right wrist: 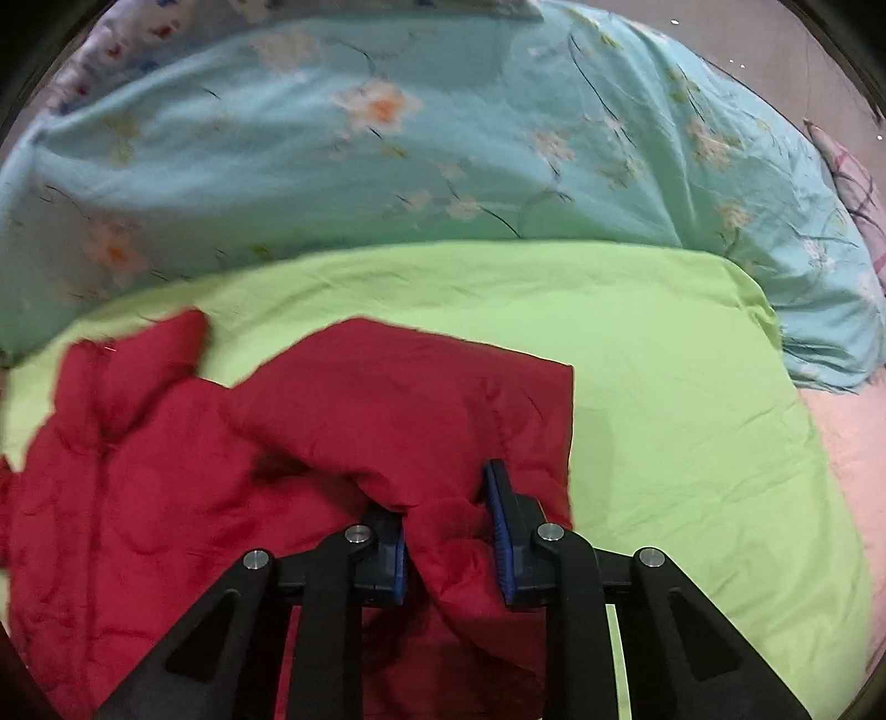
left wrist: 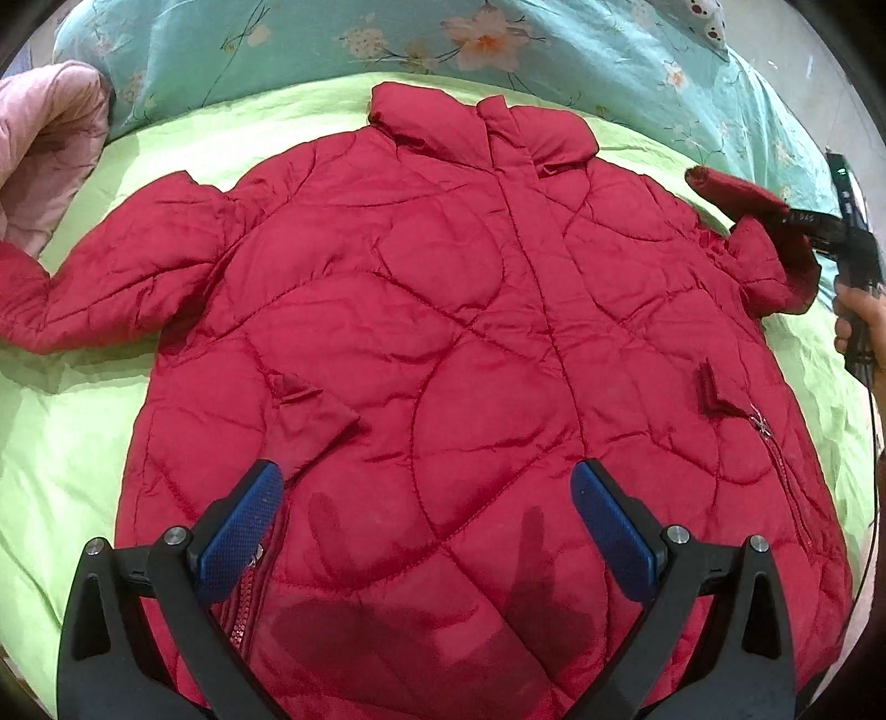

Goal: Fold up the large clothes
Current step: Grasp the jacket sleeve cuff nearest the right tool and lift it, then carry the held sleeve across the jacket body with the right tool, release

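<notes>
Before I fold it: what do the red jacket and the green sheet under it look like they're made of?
Red jacket: likely padded nylon or polyester shell; puffy stitched quilting, slight sheen. Green sheet: probably woven cotton or a blend; matte, fine wrinkles.

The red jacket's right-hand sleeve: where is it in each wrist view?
Left wrist: the sleeve is lifted at the right edge, with the right gripper shut on it.
Right wrist: the sleeve fills the lower centre, bunched between the gripper's fingers.
Shared landmark: the teal floral quilt behind the green sheet.
</notes>
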The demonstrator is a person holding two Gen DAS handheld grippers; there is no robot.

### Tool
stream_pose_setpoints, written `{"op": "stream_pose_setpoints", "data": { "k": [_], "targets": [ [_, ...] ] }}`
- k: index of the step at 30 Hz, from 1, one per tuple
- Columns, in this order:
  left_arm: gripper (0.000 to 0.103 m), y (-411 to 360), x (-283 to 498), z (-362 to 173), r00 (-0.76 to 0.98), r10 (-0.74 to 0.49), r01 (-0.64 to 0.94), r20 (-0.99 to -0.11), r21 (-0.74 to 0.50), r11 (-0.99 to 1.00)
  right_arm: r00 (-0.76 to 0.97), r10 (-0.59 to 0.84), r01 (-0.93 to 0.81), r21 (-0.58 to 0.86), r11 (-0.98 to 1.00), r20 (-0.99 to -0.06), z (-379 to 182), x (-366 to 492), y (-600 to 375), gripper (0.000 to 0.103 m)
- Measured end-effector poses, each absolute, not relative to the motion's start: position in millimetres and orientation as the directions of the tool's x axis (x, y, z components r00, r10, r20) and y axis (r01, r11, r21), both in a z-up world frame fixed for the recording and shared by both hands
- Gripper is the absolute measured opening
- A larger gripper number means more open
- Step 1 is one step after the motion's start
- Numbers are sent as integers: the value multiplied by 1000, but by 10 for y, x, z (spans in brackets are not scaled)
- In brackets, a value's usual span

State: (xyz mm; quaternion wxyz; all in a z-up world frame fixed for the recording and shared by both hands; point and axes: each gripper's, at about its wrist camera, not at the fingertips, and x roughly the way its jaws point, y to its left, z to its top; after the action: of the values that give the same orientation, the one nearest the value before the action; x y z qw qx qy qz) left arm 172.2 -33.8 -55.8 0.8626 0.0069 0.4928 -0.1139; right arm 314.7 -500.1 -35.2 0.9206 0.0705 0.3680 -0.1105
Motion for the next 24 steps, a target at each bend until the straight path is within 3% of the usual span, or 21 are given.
{"op": "stream_pose_setpoints", "data": {
  "k": [12,24],
  "targets": [
    [103,-194,1732,-562,483,-232,174,-845,-167,970,767,148,-37,188,981,-624,59,3007,-3679,23],
    [103,228,1816,-512,485,-328,122,-811,-309,943,650,368,-260,261,930,-664,-362,3043,-2308,23]
  ]
}}
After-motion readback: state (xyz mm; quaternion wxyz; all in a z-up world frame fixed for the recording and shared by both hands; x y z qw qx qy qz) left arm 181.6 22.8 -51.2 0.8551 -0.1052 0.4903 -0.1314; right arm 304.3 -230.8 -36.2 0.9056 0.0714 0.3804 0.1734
